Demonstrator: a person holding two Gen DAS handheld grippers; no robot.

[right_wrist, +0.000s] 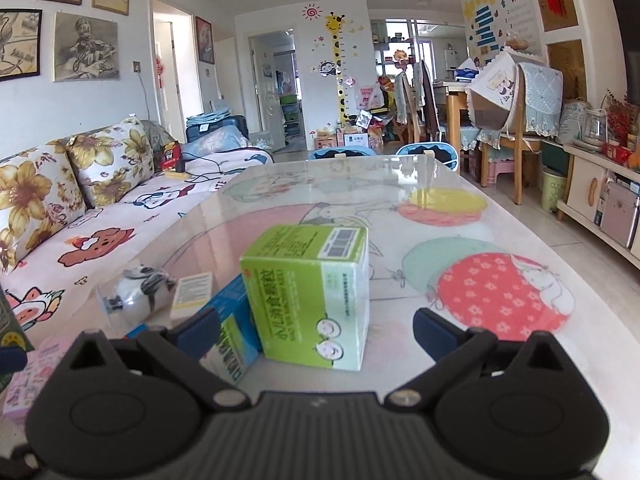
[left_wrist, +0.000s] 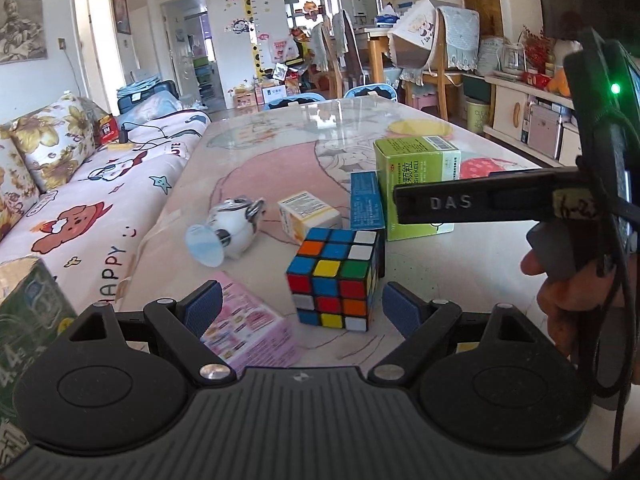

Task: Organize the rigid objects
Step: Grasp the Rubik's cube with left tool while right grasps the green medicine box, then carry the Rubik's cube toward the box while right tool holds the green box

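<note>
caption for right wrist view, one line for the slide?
Open right gripper approaches upright green box beside a blue box on the table.

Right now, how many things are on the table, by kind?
Boxes: 5, namely green box, blue box, white box, pink box and a dark green one at the left edge.
Cube: 1.
Toy: 1.
Total: 7.

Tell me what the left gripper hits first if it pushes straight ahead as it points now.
Most likely the Rubik's cube: it stands on the table directly ahead of the open left gripper, in line with the gap between the pads. The blue box stands behind it.
</note>
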